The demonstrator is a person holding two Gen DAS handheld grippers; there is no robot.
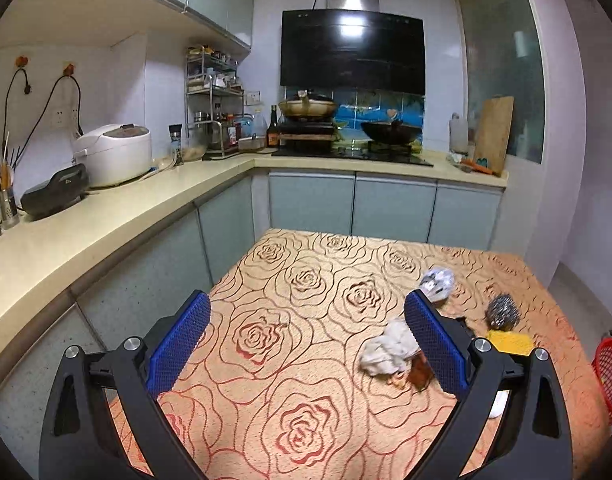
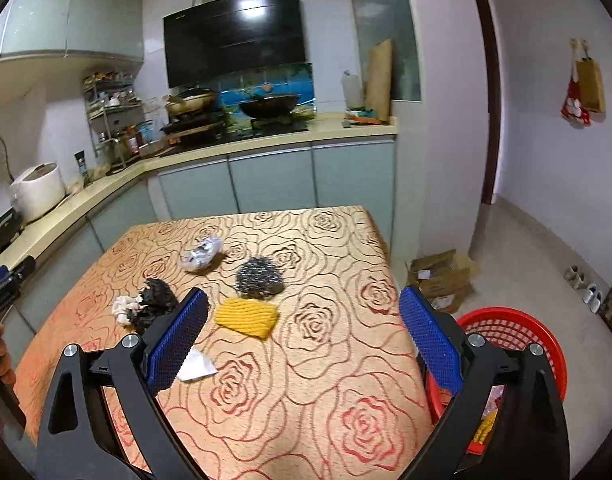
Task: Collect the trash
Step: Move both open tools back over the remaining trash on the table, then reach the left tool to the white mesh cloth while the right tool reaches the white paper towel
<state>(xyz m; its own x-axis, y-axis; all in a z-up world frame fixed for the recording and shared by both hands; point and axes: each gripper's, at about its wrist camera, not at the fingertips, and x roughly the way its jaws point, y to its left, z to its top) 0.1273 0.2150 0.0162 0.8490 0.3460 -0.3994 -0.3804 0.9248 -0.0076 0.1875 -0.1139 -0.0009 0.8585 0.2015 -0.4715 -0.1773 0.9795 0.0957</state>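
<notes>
Right wrist view: both claws (image 2: 301, 332) (image 1: 308, 336) gape empty; grabbing the sponge (image 2: 245, 317) instead of crumpled tissue (image 2: 123, 309) risks binning non-trash.

Tablecloth (image 2: 306, 360): woven cloth, matt. Scourer (image 2: 259, 276): shiny metal wire. Yellow pad (image 2: 245, 317): knitted cloth. Basket (image 2: 546, 332) at right: glossy red plastic. Gripper pads (image 2: 177, 338): rough blue rubber-like.

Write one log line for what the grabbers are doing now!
left gripper: open, empty | right gripper: open, empty | yellow sponge: on table | red basket: beside table
</notes>
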